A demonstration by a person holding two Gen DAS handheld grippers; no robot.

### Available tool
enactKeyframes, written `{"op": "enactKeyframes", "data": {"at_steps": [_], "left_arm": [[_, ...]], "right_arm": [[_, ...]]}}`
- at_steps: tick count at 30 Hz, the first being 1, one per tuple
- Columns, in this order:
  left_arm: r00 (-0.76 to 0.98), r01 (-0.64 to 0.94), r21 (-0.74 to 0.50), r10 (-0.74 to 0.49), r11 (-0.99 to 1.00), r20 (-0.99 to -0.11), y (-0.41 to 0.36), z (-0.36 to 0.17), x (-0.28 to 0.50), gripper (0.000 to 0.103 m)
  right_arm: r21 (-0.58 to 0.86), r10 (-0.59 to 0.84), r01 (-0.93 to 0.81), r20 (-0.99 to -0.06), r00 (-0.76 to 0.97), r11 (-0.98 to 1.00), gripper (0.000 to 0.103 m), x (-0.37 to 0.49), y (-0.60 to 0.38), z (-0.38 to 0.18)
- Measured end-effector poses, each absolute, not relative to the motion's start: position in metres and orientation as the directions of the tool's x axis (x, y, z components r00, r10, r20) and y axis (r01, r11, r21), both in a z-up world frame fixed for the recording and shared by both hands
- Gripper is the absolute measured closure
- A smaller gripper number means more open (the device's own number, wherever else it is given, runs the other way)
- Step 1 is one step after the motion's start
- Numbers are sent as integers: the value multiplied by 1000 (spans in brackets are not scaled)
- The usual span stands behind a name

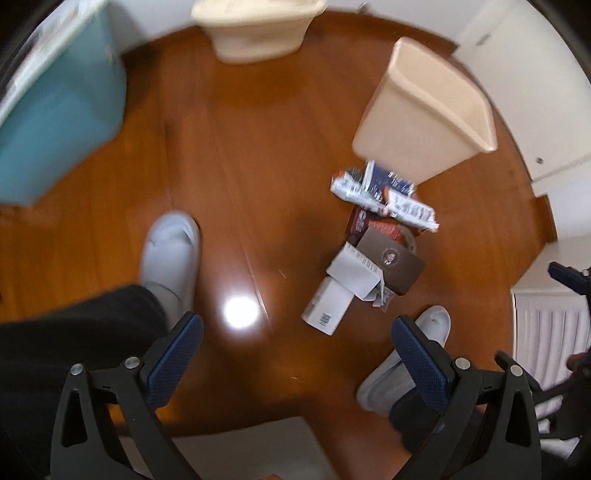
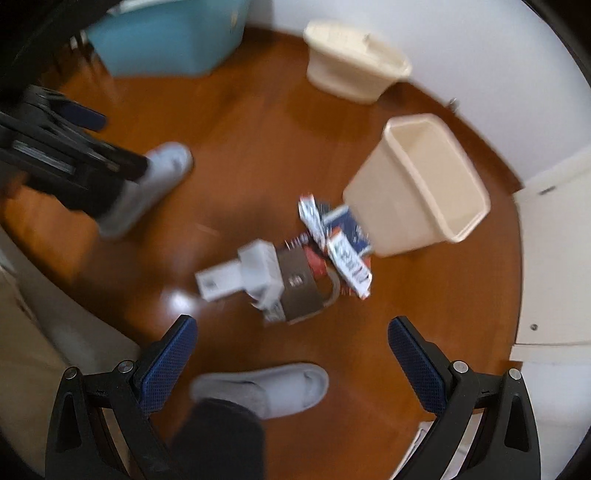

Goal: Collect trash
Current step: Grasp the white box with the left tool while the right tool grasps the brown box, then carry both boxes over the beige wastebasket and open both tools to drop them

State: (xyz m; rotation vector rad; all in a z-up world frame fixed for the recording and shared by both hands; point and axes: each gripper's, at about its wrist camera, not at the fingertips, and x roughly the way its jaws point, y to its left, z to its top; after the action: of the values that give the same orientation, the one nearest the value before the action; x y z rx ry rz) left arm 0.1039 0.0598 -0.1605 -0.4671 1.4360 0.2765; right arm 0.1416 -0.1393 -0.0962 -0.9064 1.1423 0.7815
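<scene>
A pile of trash lies on the wooden floor: a brown box (image 1: 393, 263) (image 2: 297, 286), a white carton (image 1: 327, 305) (image 2: 221, 281), white paper (image 1: 352, 271), and blue and white wrappers (image 1: 384, 192) (image 2: 341, 236). A beige bin (image 1: 428, 110) (image 2: 417, 184) stands right behind the pile. My left gripper (image 1: 297, 332) is open and empty, high above the floor to the left of the pile. My right gripper (image 2: 291, 334) is open and empty, above the floor in front of the pile.
A second beige bin (image 1: 258, 31) (image 2: 351, 70) stands by the far wall. A teal bin (image 1: 59, 110) (image 2: 166, 37) is at the left. The person's grey slippers (image 1: 171, 254) (image 1: 432, 325) (image 2: 266, 387) (image 2: 147, 184) stand near the pile. White cabinet doors (image 2: 554, 258) are at the right.
</scene>
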Motion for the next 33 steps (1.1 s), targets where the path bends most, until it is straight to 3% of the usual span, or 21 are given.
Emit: {"op": "enactKeyframes", "data": {"at_steps": [4, 9, 16, 22, 25, 27, 29, 33], "left_arm": [[39, -535, -167, -173, 828, -984, 54, -231, 123, 0], [-15, -591, -158, -207, 791, -978, 54, -290, 144, 0], [-50, -587, -136, -203, 798, -978, 46, -345, 165, 0], [-54, -551, -139, -202, 823, -978, 32, -370, 180, 0], [-51, -547, -147, -208, 824, -977, 28, -380, 190, 0], [-56, -566, -157, -227, 809, -972, 27, -391, 194, 0], [-70, -607, -180, -277, 774, -958, 25, -405, 196, 0], [-78, -690, -198, -343, 696, -936, 24, -426, 195, 0]], "right_arm": [[-12, 83, -882, -995, 58, 471, 0, 198, -161, -173], [249, 213, -745, -966, -146, 619, 0, 264, -192, -257], [457, 384, -582, -888, -253, 673, 1, 302, -228, -351], [584, 511, -486, -810, -288, 650, 9, 291, -245, -398], [650, 580, -445, -756, -303, 616, 23, 287, -241, -415], [694, 626, -398, -717, -306, 601, 60, 285, -239, -424], [736, 685, -358, -672, -283, 575, 73, 282, -242, -430], [781, 766, -351, -605, -218, 517, 79, 276, -249, -414]]}}
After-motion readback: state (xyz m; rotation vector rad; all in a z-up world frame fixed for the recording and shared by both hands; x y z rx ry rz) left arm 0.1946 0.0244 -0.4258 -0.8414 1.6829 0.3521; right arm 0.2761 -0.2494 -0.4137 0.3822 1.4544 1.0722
